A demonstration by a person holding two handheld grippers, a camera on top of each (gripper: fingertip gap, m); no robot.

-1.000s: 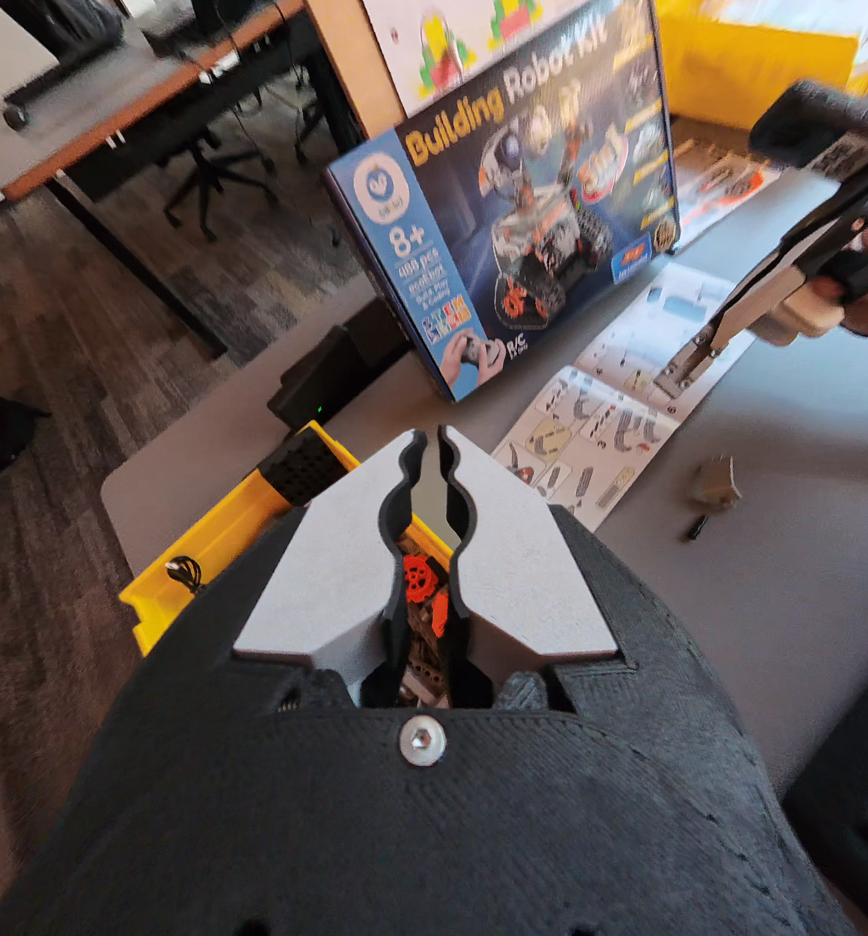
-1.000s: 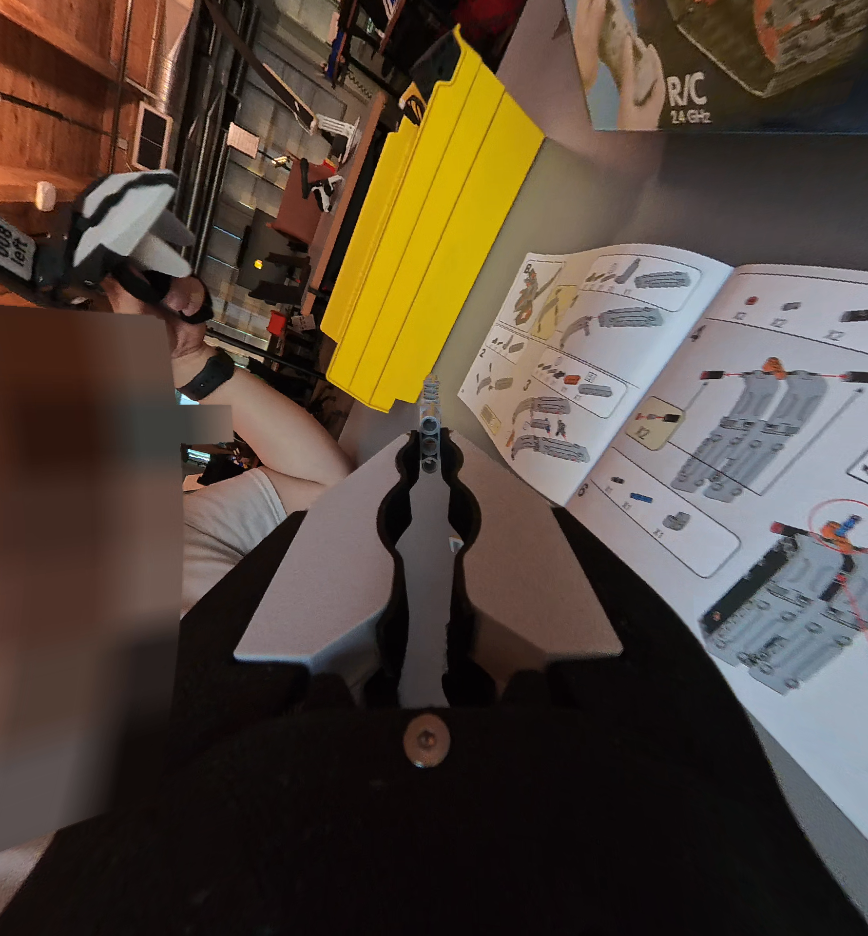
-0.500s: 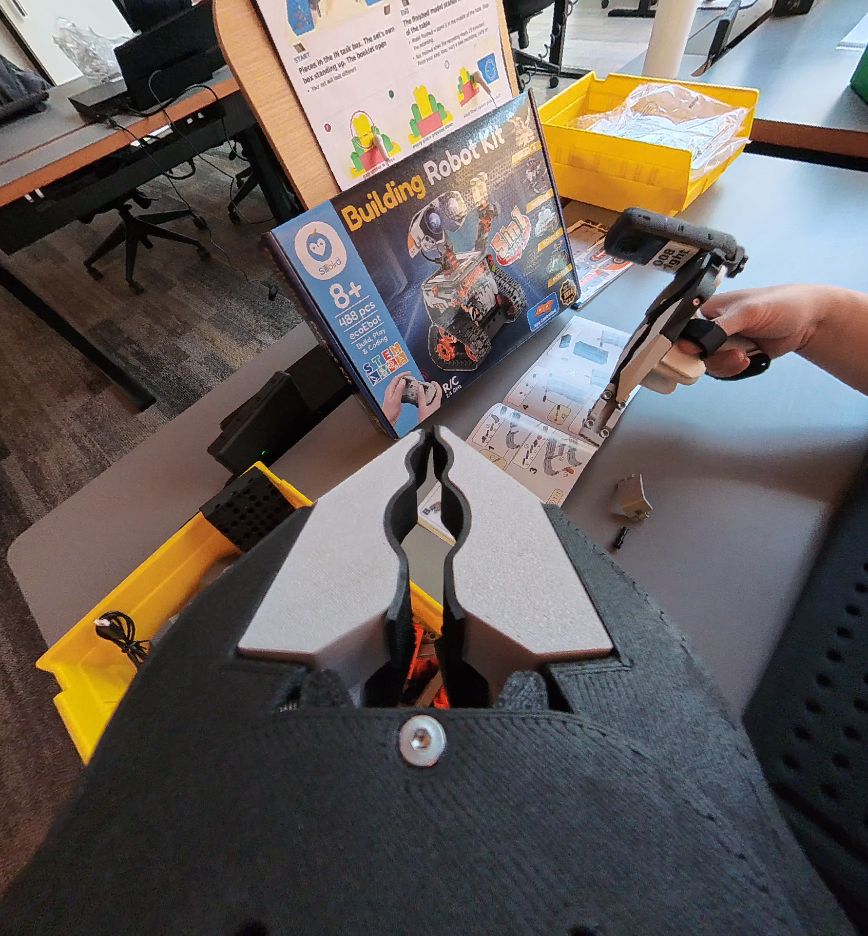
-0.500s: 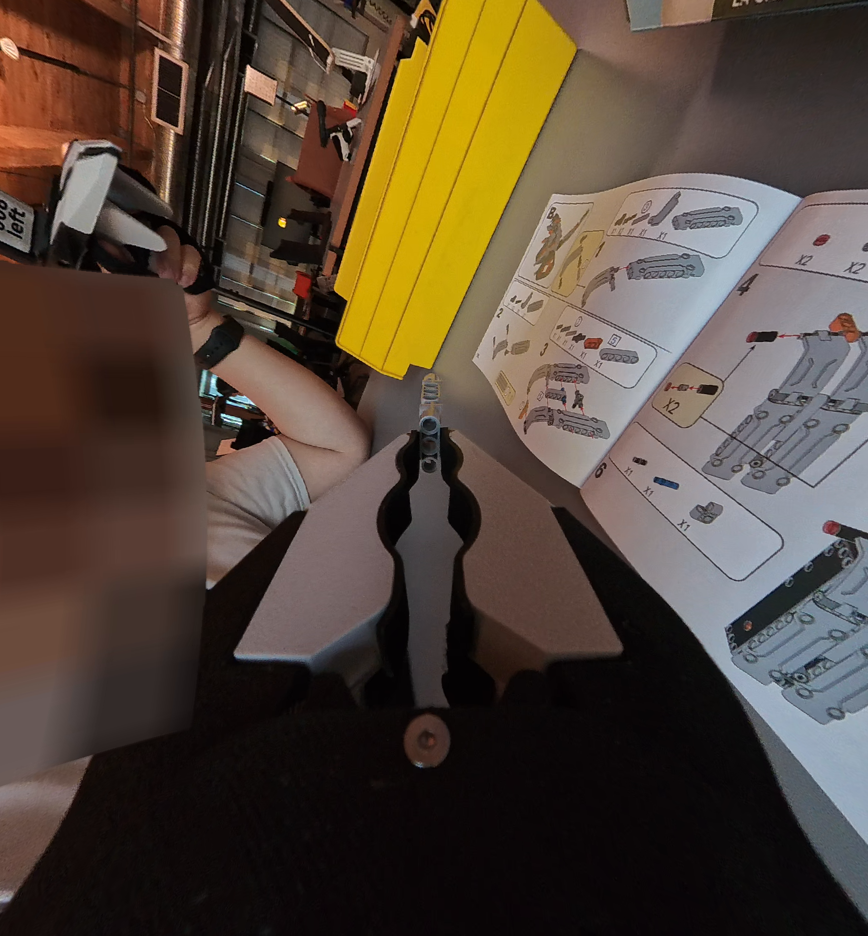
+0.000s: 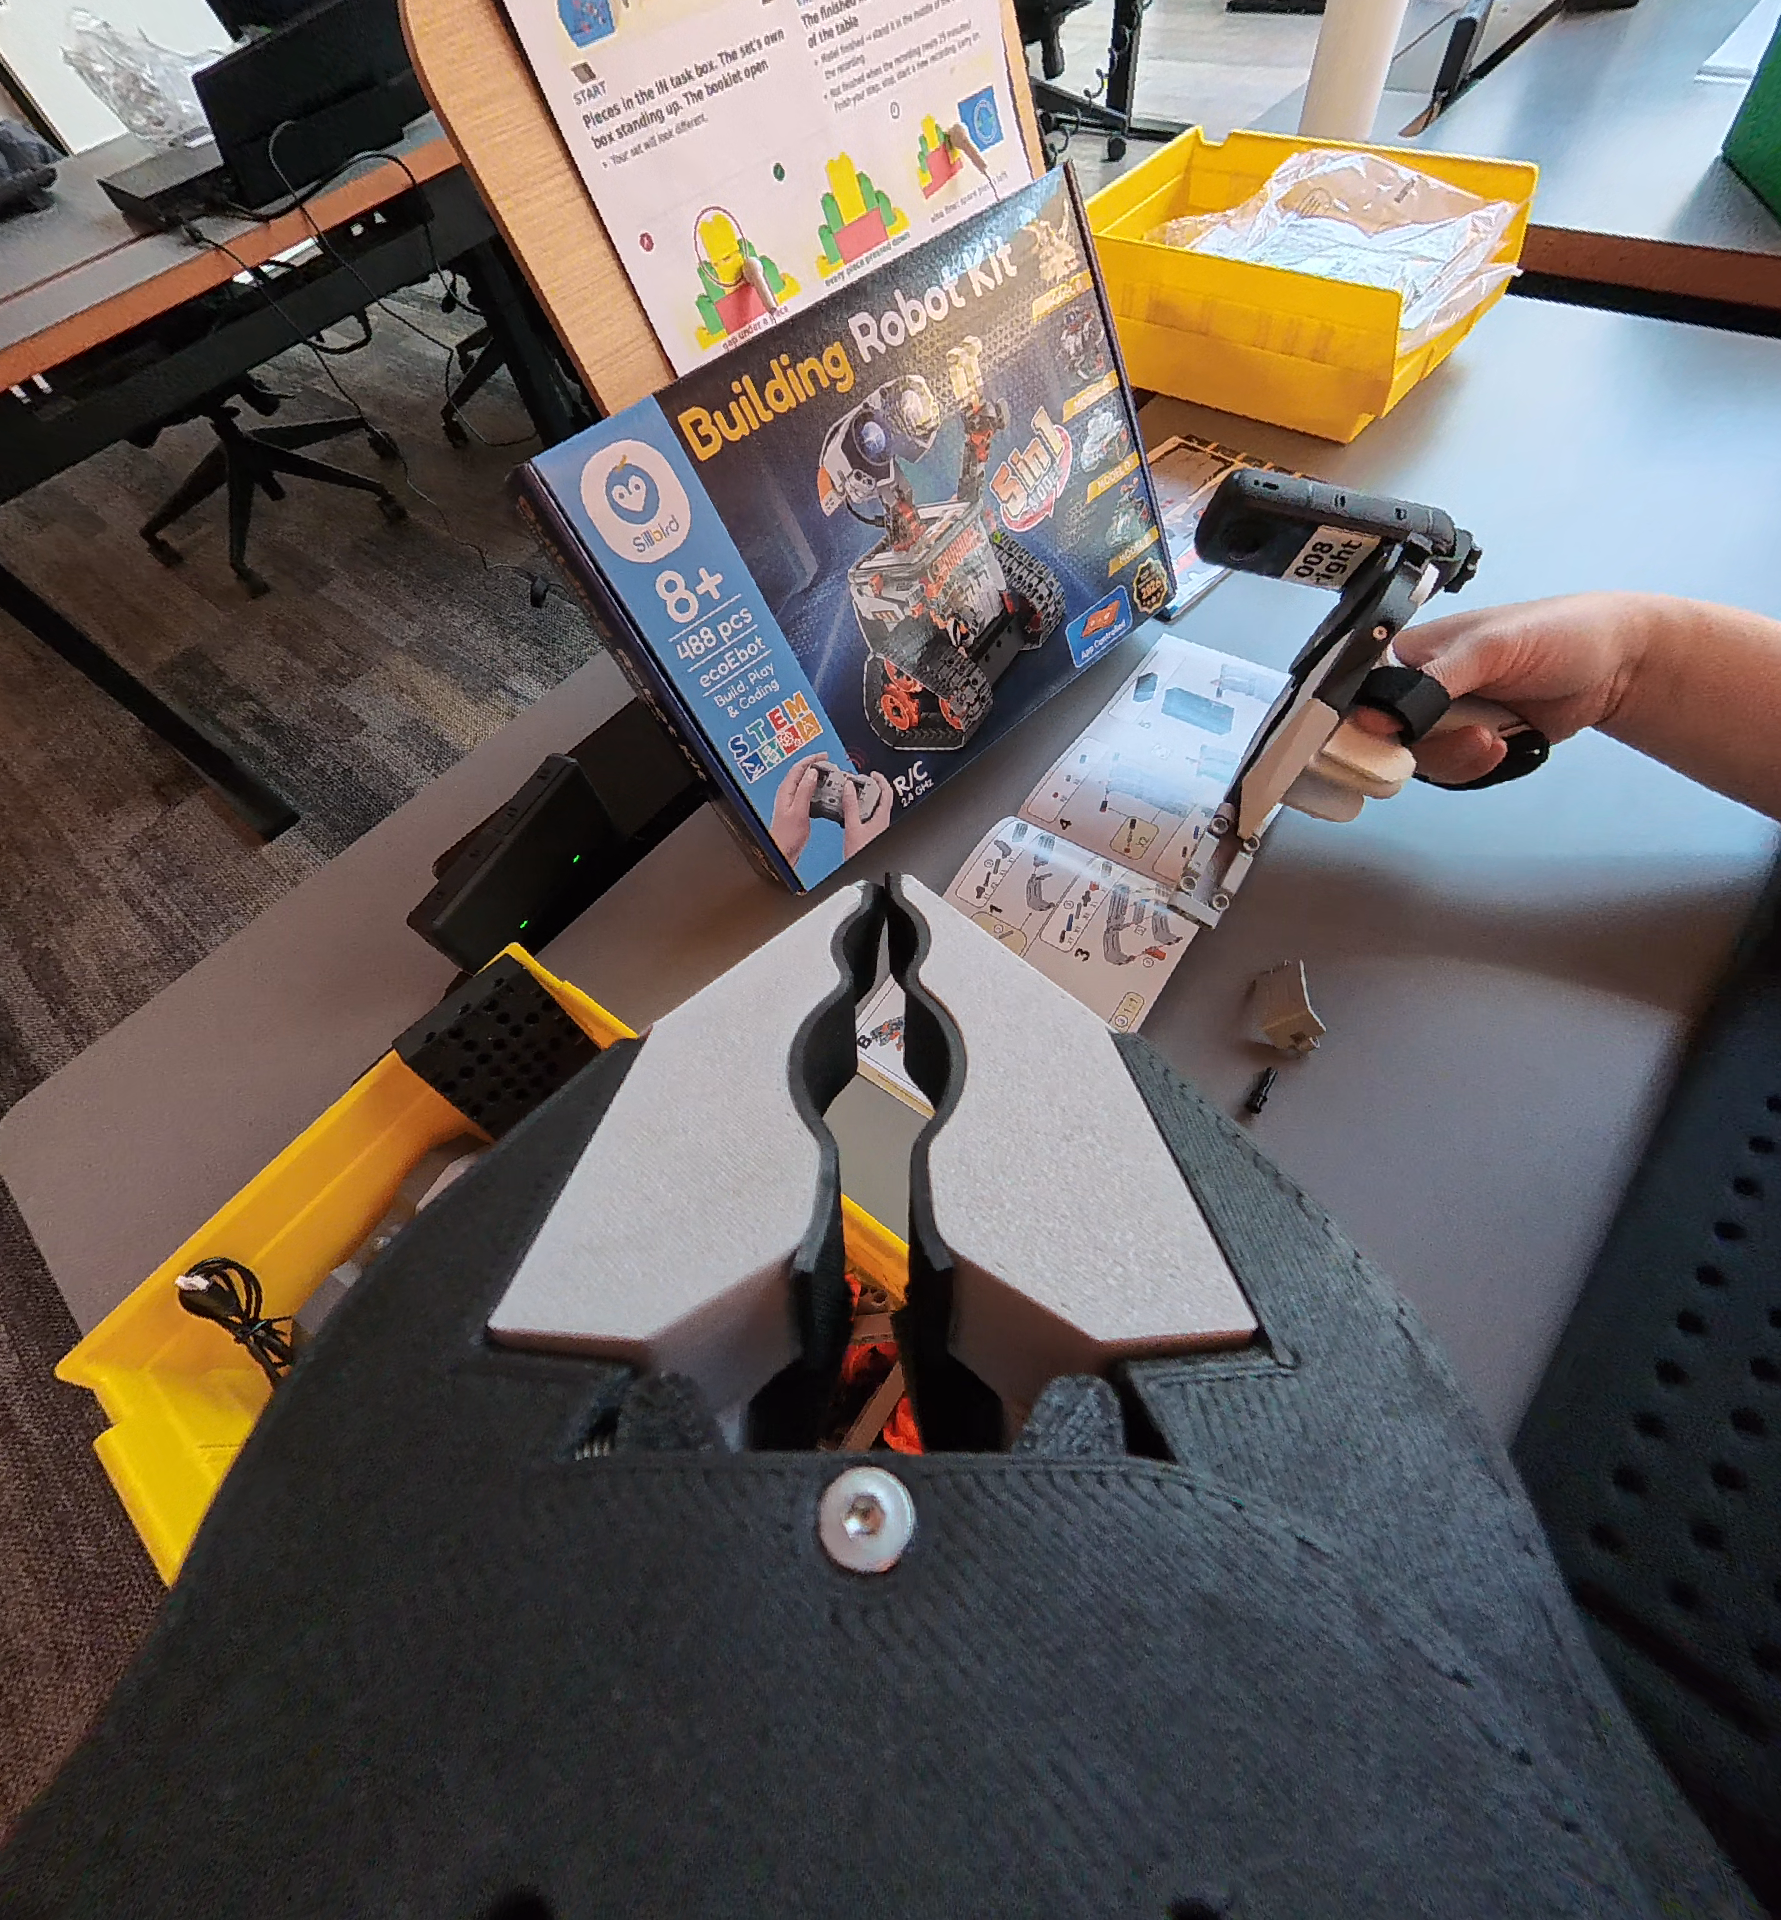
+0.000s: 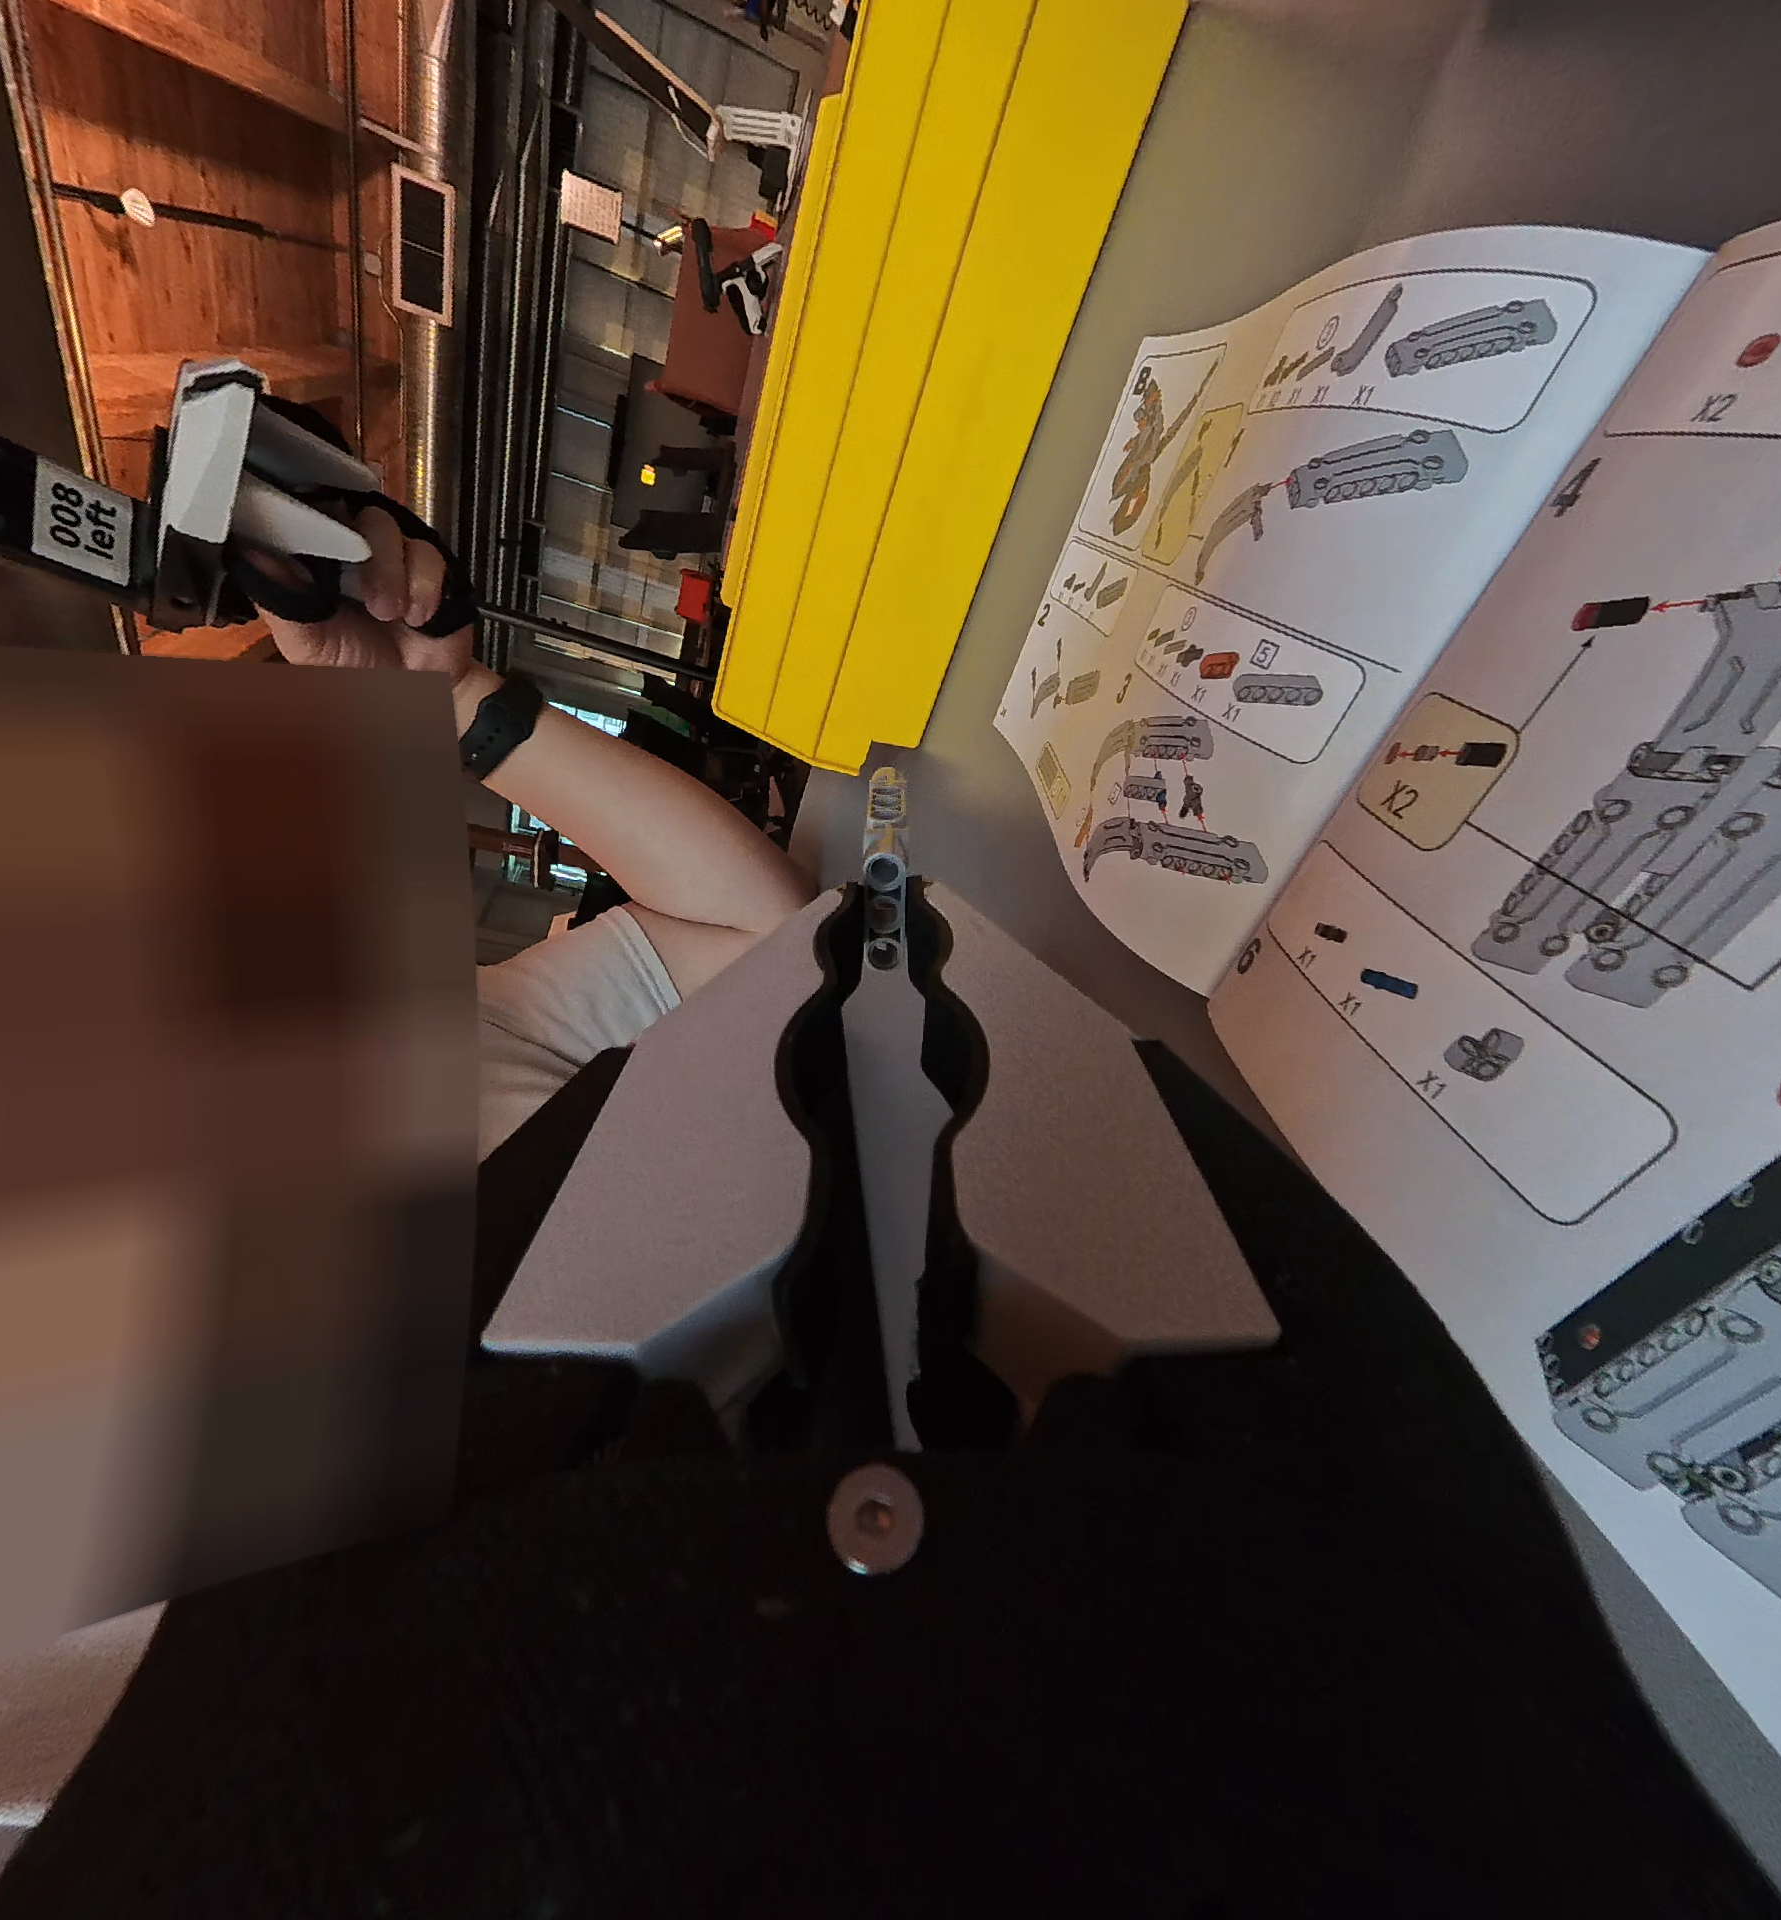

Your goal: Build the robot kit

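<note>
My left gripper (image 5: 886,899) is shut and empty. It hangs above a yellow bin (image 5: 273,1257) of loose red and grey building parts at the table's near left. My right gripper (image 6: 887,906) is shut on a grey beam with holes (image 6: 886,914), whose end sticks out past the fingertips. In the left wrist view the right gripper (image 5: 1213,894) holds that beam at the near edge of an open instruction booklet (image 5: 1104,821). The booklet (image 6: 1405,665) lies right of the right gripper. The yellow bin's side (image 6: 927,364) is ahead of it.
A kit box (image 5: 865,582) stands upright behind the booklet, against a wooden board with a printed sheet (image 5: 761,156). A small tan part (image 5: 1283,1006) and a black pin (image 5: 1260,1091) lie on the grey table. A second yellow bin (image 5: 1270,312) holds plastic bags. A black perforated chair back (image 5: 1717,1299) stands at the right. About 25 cm separates my left fingertips from my right. To reach the black pin (image 5: 1260,1091) in a straight line is about 12 cm for my right fingers, about 30 cm for my left.
My left gripper has risen and drawn back from the bin, and its jaws have closed slightly. My right gripper has shifted along the booklet toward its near edge, still holding the beam.
</note>
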